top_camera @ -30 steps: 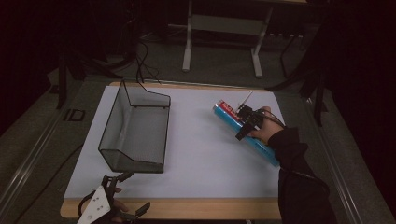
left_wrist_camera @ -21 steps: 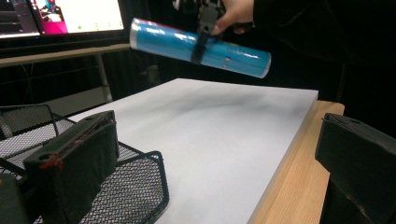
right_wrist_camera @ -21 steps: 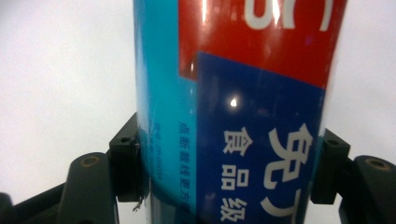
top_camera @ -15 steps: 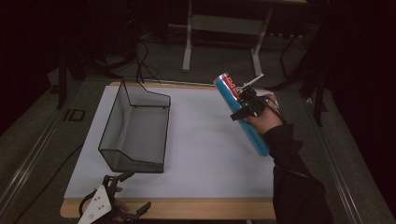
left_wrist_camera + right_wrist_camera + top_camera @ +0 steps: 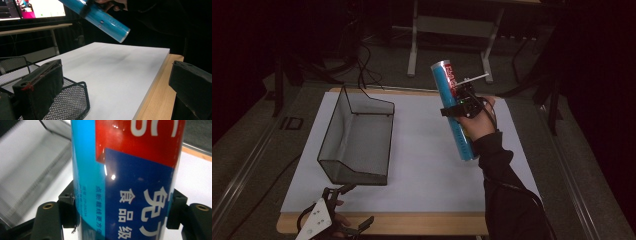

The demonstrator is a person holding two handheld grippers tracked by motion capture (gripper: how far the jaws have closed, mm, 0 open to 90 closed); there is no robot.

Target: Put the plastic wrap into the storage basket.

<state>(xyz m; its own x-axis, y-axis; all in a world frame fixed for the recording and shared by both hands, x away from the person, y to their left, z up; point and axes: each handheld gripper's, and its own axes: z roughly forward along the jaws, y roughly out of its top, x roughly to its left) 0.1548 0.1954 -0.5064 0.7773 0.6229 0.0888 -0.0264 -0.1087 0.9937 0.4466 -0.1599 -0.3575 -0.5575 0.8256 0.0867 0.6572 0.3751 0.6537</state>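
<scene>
A long blue tube with a red label near its top hangs tilted above the white mat, right of centre. My right gripper is shut on its upper middle. In the right gripper view the tube stands between both pads, which press on its sides. From the left gripper view the tube slants down over the mat's far part. My left gripper rests at the table's front left edge, and in its own view the left gripper is open with nothing between the jaws.
A black wire-mesh basket stands on the mat's left half, its open side up; a corner of the basket lies just ahead of my left jaw. The wooden table edge borders the mat. Metal stand legs rise behind the table.
My right gripper has lifted the blue tube off the mat, up and toward the far side, tilting it more upright. The left gripper stayed put.
</scene>
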